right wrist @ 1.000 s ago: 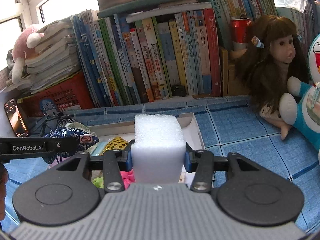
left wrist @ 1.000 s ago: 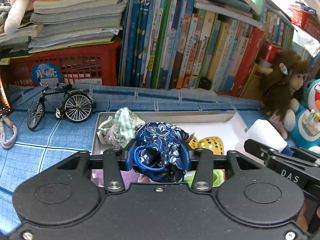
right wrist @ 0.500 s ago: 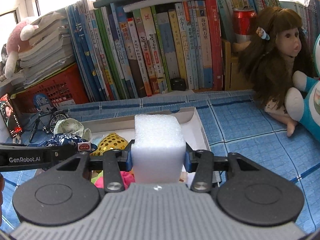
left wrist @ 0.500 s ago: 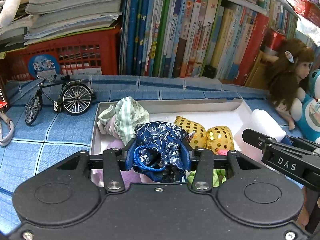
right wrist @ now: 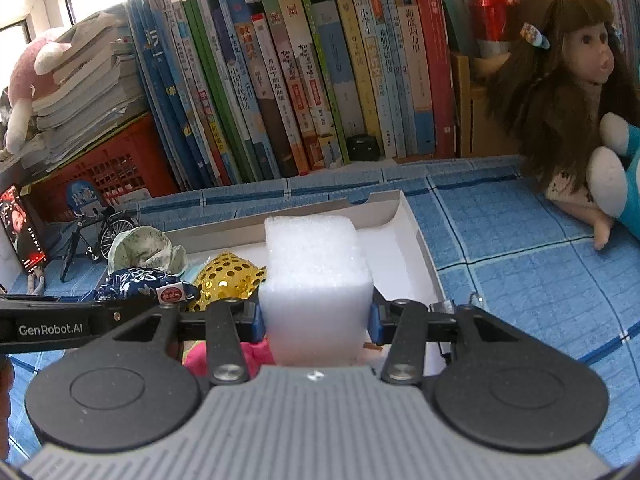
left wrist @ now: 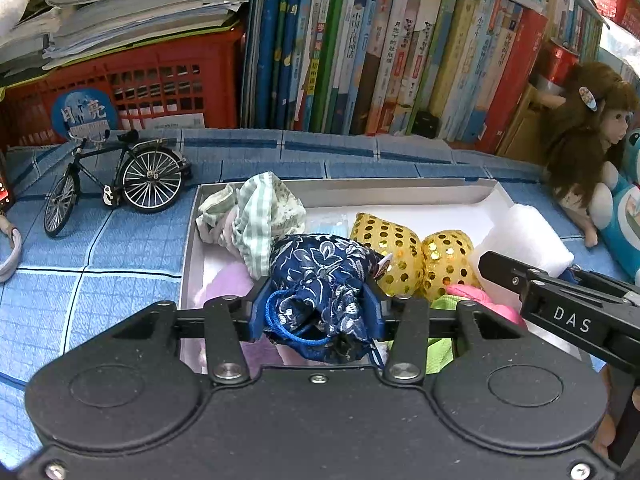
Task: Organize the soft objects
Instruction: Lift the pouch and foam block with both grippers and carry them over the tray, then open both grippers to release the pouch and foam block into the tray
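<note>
A shallow white box point(left wrist: 360, 188) lies on the blue checked cloth. It holds a green checked cloth point(left wrist: 260, 212), two gold sequin pouches point(left wrist: 384, 248), a lilac cloth point(left wrist: 228, 284) and pink point(left wrist: 472, 296) and green pieces. My left gripper point(left wrist: 316, 304) is shut on a dark blue floral pouch point(left wrist: 320, 276) over the box's left half. My right gripper point(right wrist: 316, 316) is shut on a white foam block point(right wrist: 316, 264) over the box's right end. The block point(left wrist: 524, 236) also shows at the right of the left wrist view, and the pouch point(right wrist: 136, 284) at the left of the right wrist view.
A model bicycle point(left wrist: 116, 184) stands left of the box, before a red crate point(left wrist: 160, 88) with stacked papers. A row of upright books point(left wrist: 380, 52) closes the back. A doll point(left wrist: 584, 132) and a blue plush toy point(left wrist: 628, 220) sit at the right. A phone point(right wrist: 22, 232) leans far left.
The foam block has come down a little toward the box's right end. The left wrist view now takes in more of the box's inside. Both grips are unchanged.
</note>
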A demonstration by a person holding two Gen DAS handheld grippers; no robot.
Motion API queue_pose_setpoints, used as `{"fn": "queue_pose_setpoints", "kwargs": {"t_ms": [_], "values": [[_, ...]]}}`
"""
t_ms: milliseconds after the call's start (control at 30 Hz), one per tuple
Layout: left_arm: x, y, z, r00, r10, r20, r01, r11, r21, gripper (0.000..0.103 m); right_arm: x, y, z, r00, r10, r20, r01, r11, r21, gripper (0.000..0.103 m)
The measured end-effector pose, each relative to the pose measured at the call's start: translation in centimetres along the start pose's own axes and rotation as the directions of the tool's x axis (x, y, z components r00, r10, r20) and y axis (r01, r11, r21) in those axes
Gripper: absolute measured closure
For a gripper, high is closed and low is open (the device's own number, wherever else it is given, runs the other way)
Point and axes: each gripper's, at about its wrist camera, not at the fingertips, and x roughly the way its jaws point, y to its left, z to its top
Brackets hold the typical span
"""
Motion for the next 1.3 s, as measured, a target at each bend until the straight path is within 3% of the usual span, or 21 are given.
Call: {"fn": "queue_pose_setpoints", "kwargs": {"t_ms": [233,500,900,1000,1033,1067,1200,1233,1267,1300], "values": [[0.6,0.0,0.0,1.000,-0.008,-0.013,0.008,1.000,-0.016,0.058,0.1,-0.3,-0.1,1.000,0.023,-0.007,-0.023,1.000,0.019,0.052],[1.2,-0.9,-0.2,0.996,-0.075,-0.049,0.076,0.997,0.021,0.058,0.0,-0.7,0.3,0.999,-0.051,0.015,0.051,0.999,-0.017,0.052],[1.4,0.3,-0.1,0.999,-0.039,-0.035,0.039,0.999,-0.017,0.052,0.5,-0.2,0.0,1.000,-0.021,0.001,0.021,1.000,-0.019,0.052],[1.2,0.2,-0.2,0.999,-0.031,-0.034,0.031,0.999,-0.012,0.050,0.5,-0.4,0.0,1.000,-0.012,0.000,0.012,1.000,-0.005,0.048],[1.1,0.0,-0.2,0.999,-0.029,-0.032,0.029,1.000,-0.004,0.049,0.3,-0.5,0.1,1.000,-0.013,0.005,0.013,1.000,0.001,0.038],[0.9,-0.1,-0.2,0.999,-0.027,-0.028,0.027,1.000,0.002,0.049,0.1,-0.6,0.2,1.000,-0.003,0.011,0.003,1.000,0.006,0.034],[0.2,-0.2,-0.2,0.999,-0.029,-0.014,0.029,1.000,0.002,0.046,-1.2,-1.0,0.8,0.999,0.010,0.045,-0.011,1.000,0.016,0.029],[-0.1,-0.2,-0.1,0.999,-0.033,-0.009,0.033,0.999,0.000,0.046,-1.4,-1.0,0.9,0.999,-0.003,0.048,0.003,1.000,0.006,0.031],[-0.3,-0.1,-0.1,0.999,-0.035,-0.003,0.034,0.999,-0.004,0.046,-1.5,-1.0,1.0,0.999,-0.018,0.048,0.018,1.000,-0.003,0.047],[-0.6,-0.1,0.0,0.999,-0.035,0.003,0.035,0.999,-0.008,0.045,-1.6,-0.9,1.0,0.998,-0.052,0.041,0.052,0.999,-0.015,0.054]]}}
